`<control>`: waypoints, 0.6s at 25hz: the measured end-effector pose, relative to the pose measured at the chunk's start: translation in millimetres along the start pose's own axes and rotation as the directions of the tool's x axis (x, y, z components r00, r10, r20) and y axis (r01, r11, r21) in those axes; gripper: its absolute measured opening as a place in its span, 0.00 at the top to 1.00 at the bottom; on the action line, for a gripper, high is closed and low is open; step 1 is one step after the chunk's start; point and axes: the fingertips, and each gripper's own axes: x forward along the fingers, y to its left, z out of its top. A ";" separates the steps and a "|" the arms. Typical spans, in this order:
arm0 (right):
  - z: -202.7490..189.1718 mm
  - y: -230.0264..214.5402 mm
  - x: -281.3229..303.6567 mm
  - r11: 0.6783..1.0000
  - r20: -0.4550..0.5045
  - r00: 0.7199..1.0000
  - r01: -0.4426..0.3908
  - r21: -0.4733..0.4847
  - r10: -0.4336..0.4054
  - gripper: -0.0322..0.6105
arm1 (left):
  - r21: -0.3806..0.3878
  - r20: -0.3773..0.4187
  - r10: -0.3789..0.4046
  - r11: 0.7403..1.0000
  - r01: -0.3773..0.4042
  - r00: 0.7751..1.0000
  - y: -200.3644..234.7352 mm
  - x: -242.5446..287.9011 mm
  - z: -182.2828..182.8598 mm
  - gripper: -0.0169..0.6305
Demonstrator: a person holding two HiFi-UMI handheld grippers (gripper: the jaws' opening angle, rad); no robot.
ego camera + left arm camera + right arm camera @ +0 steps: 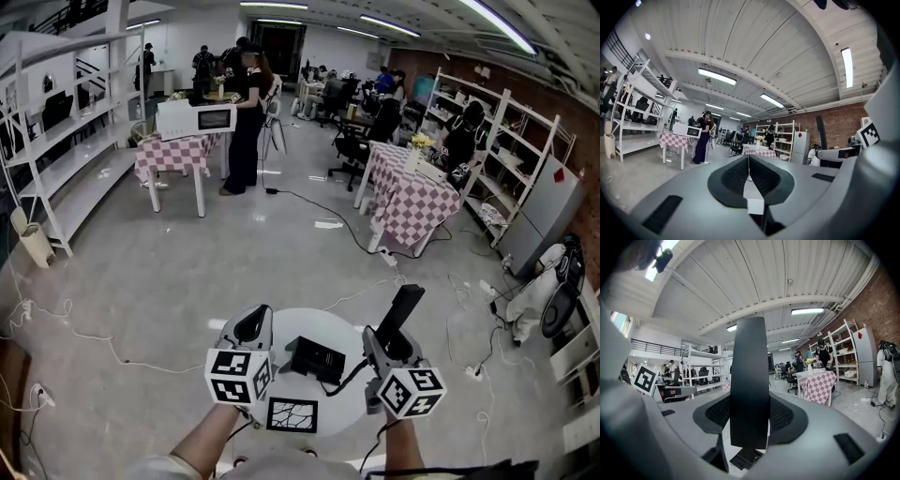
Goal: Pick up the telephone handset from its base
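Observation:
The black telephone handset [401, 312] stands upright in my right gripper [392, 339], whose jaws are shut on it above the small round white table [347, 412]. In the right gripper view the handset [750, 380] fills the middle between the pads as a tall dark bar. A black coiled cord [354, 373] runs from it down to the black telephone base [315, 358] on the table. My left gripper [251, 328] is raised left of the base, shut and empty; its pads [759, 177] meet in the left gripper view.
A marker card [292, 414] lies on the table's near side. Beyond are grey floor with cables [309, 202], checkered tables [415, 200], white shelving [56, 159] on the left and several people at the back.

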 end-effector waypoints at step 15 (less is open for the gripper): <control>-17.5 -16.9 -5.5 0.997 -0.008 0.999 0.037 0.071 -0.036 0.58 | 0.016 -0.042 0.032 0.999 -0.031 0.999 -1.0 1.5 -12.8 0.94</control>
